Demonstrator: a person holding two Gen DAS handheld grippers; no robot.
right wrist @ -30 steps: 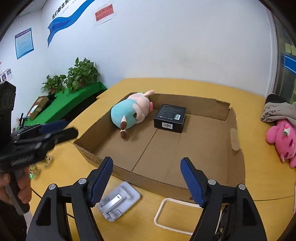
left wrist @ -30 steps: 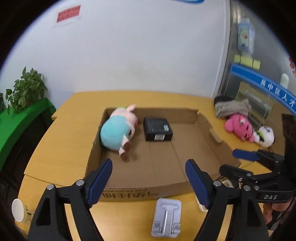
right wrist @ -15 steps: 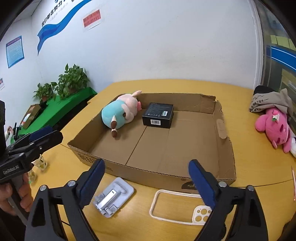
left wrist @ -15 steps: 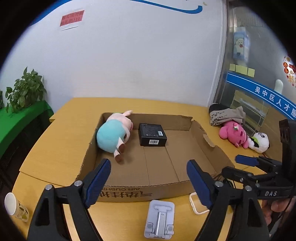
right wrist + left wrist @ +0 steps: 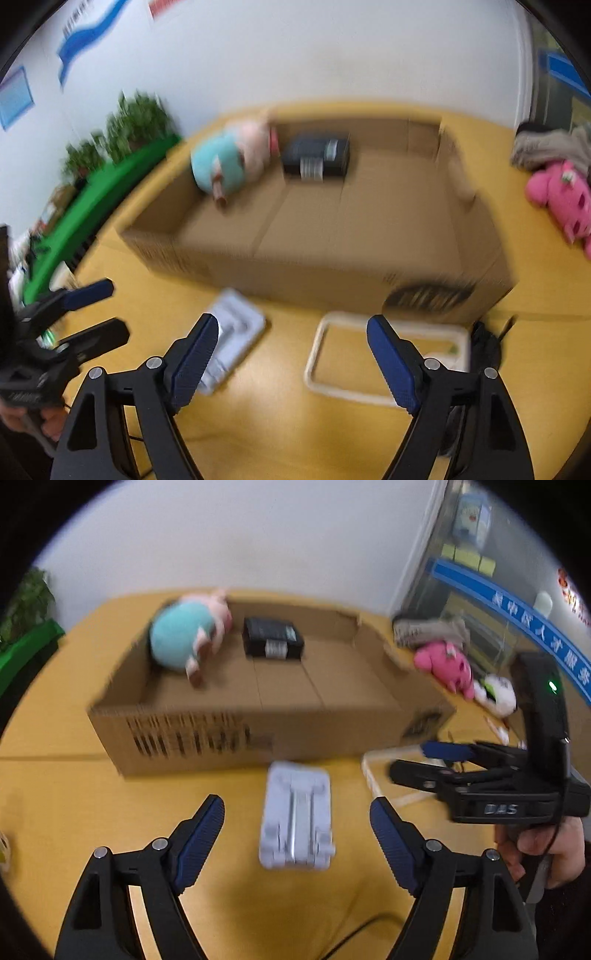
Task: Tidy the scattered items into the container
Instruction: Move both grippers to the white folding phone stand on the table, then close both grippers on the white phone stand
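Note:
A shallow cardboard box (image 5: 192,734) (image 5: 332,273) sits on the yellow table, holding a teal-and-pink plush pig (image 5: 184,635) (image 5: 229,162) and a black box (image 5: 273,642) (image 5: 317,155). A grey folding phone stand (image 5: 295,812) (image 5: 232,332) lies on the table in front of the box, just ahead of my open left gripper (image 5: 297,819). A clear phone case (image 5: 384,358) (image 5: 376,771) lies ahead of my open right gripper (image 5: 291,332). Both grippers are empty. Both views are blurred.
A pink plush (image 5: 447,664) (image 5: 557,199), a white plush (image 5: 496,698) and a grey cloth (image 5: 428,631) (image 5: 550,147) lie on the table right of the box. A green surface with plants (image 5: 103,192) stands to the left.
Both grippers have dropped lower and pulled back toward the table's front. The phone stand now lies between my left gripper's fingers in view, the phone case ahead of the right.

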